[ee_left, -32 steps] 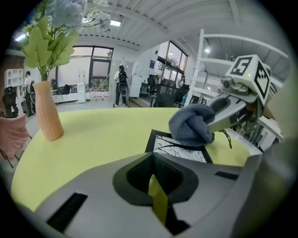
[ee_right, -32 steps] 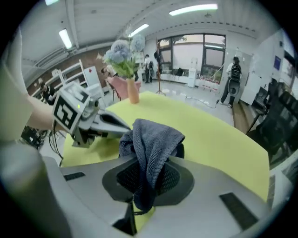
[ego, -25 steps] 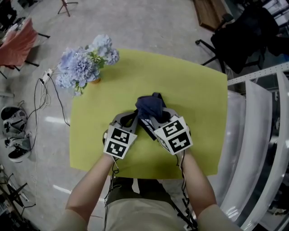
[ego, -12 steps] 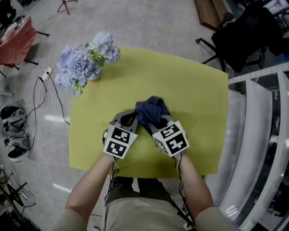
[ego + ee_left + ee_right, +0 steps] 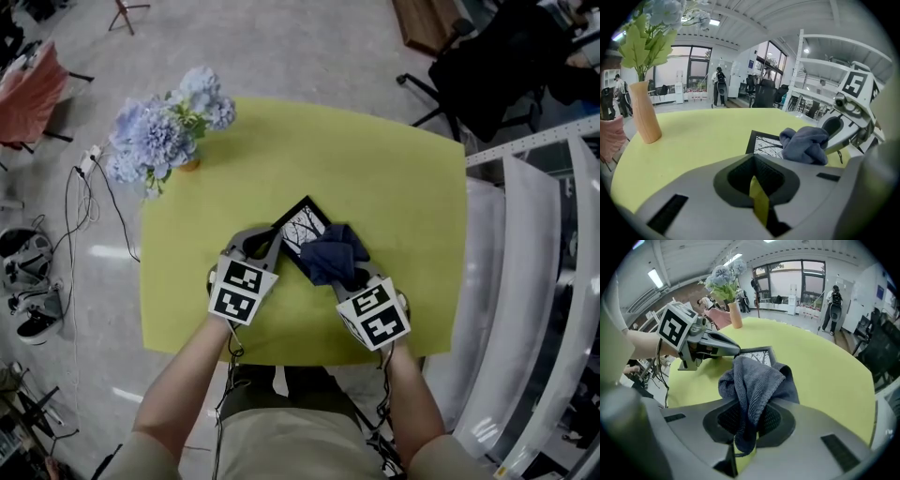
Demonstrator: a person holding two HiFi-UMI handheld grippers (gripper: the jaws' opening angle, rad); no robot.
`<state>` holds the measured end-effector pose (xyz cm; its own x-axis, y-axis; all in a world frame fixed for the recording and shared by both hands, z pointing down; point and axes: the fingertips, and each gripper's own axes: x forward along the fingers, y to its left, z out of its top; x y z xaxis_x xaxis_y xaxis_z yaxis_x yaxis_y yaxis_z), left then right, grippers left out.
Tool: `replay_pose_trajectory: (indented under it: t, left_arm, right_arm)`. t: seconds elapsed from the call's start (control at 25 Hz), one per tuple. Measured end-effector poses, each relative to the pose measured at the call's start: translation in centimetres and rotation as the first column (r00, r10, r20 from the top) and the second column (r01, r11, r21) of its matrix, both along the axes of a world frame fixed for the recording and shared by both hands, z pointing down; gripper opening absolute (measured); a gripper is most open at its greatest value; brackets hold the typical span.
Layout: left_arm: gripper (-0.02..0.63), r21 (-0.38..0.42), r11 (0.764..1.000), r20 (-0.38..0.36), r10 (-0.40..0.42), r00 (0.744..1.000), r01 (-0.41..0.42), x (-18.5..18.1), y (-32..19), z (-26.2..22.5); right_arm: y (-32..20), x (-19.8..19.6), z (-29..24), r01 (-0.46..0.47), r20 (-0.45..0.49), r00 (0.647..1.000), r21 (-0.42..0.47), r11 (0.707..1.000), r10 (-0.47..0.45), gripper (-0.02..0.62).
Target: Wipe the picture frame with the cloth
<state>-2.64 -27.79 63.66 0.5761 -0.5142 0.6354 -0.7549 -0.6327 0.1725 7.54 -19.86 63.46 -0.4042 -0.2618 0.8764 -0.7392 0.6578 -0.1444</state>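
Open-plan office-laboratory hall, identified by white metal shelving (image 5: 800, 65), swivel office chairs (image 5: 487, 66), full-height windows (image 5: 787, 278), ceiling strip lights (image 5: 655, 278) and cables (image 5: 72, 202) trailing across a bare concrete floor (image 5: 309, 47).

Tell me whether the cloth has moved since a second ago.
Yes. The cloth has slid right and nearer the person across the picture frame, away from the flowers.
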Motion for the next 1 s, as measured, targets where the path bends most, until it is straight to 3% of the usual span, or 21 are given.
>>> replay_pose_trajectory:
  t: [0.16,0.32,0.4,0.64,0.8,1.0]
  left_arm:
    - [0.006,-0.004,1.0,-0.012,0.011,1.0,-0.011,0.1,0.1,-0.1]
    - [0.006,0.02,1.0,0.002,0.018,1.0,-0.018,0.2,0.2,-0.1]
    - [0.007,0.017,0.999,-0.001,0.03,1.0,-0.03,0.4,0.3,-0.1]
    - [0.006,-0.032,0.999,-0.027,0.037,0.999,-0.038,0.2,0.3,-0.1]
    - [0.006,-0.037,0.999,-0.029,0.032,0.999,-0.033,-0.3,0.3,-0.1]
    - [0.008,-0.041,0.999,-0.022,0.008,1.0,-0.009,-0.9,0.6,0.0]
  right_arm:
    - [-2.0,-0.9,-2.9,-0.067,0.112,0.992,0.077,0.995,0.059,0.051]
    - [-5.3,-4.1,-6.0,-0.167,0.31,0.944,0.145,0.975,0.115,0.051]
    - [-6.5,-5.7,-5.8,-0.185,0.347,0.93,0.149,0.971,0.124,0.051]
    - [-7.4,-8.7,-1.3,-0.142,0.235,0.966,0.137,0.98,0.107,0.051]
    - [-7.2,-8.8,0.2,-0.178,0.259,0.954,0.095,0.979,0.149,0.051]
    - [-6.9,-9.1,0.7,-0.11,0.199,0.977,0.145,0.983,0.08,0.051]
